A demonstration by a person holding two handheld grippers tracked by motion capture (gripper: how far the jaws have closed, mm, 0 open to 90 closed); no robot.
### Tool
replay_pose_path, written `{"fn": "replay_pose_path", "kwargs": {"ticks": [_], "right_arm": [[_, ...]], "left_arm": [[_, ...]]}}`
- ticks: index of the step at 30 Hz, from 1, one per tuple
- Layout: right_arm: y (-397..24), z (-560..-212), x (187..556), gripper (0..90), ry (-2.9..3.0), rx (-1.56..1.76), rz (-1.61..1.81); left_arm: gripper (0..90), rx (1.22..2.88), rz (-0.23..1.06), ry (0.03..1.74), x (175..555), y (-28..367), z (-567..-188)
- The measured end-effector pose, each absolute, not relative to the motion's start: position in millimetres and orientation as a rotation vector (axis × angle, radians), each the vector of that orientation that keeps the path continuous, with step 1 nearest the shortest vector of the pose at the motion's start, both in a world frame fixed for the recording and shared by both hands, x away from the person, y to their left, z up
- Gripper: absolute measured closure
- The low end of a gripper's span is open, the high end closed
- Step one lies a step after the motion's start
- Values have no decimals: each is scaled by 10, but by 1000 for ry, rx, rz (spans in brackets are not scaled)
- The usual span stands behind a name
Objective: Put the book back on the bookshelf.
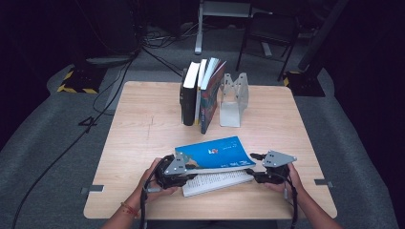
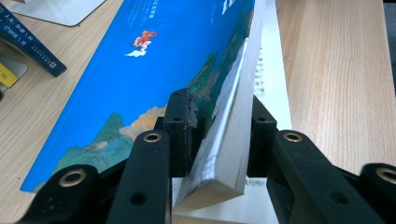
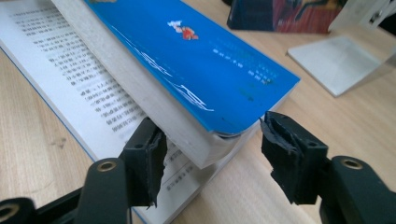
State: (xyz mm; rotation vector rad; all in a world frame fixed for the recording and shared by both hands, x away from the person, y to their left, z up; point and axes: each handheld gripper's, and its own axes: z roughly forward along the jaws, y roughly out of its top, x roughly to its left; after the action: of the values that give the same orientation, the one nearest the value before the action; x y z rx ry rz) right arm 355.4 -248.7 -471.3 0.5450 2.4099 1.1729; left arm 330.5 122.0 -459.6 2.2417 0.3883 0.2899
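Closing the blue book [image 1: 213, 151] is half done: left gripper [image 2: 219, 135] clamps its raised cover and pages, right gripper [image 3: 212, 156] stands apart at its corner; shelving by far books [image 1: 200, 90] remains.

Bare table [image 1: 138, 143] is left at both sides; the far middle is blocked by upright books [image 1: 200, 93] (and a bookend [image 1: 234, 98]).

The left hand-held gripper [image 1: 177, 172] is black with a grey three-cornered plate on top, drilled with small holes. A black cable trails back from it along the forearm, whose wrist wears a thin red-and-gold bracelet [image 1: 128, 208]. The right hand-held gripper [image 1: 260, 171] is built alike. Its black jaws carry brass-ringed screw holes and worn, ragged black pads [image 3: 285, 140].
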Motion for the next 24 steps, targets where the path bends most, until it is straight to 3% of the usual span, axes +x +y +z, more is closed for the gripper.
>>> {"fn": "replay_pose_path", "kwargs": {"ticks": [7,13,22,24], "right_arm": [[-2390,-4627,3490,584,2403,385,1175],[-2284,-4573,3433,606,2388,338,1140],[-2011,-4475,3337,673,2434,233,1145],[-1910,-4474,3278,692,2442,188,1134]], "left_arm": [[623,2263,322,467,3284,1292,-4593],[579,2337,465,513,3133,1270,-4550],[500,2363,500,502,2978,983,-4406],[519,2391,512,504,2972,915,-4414]]}}
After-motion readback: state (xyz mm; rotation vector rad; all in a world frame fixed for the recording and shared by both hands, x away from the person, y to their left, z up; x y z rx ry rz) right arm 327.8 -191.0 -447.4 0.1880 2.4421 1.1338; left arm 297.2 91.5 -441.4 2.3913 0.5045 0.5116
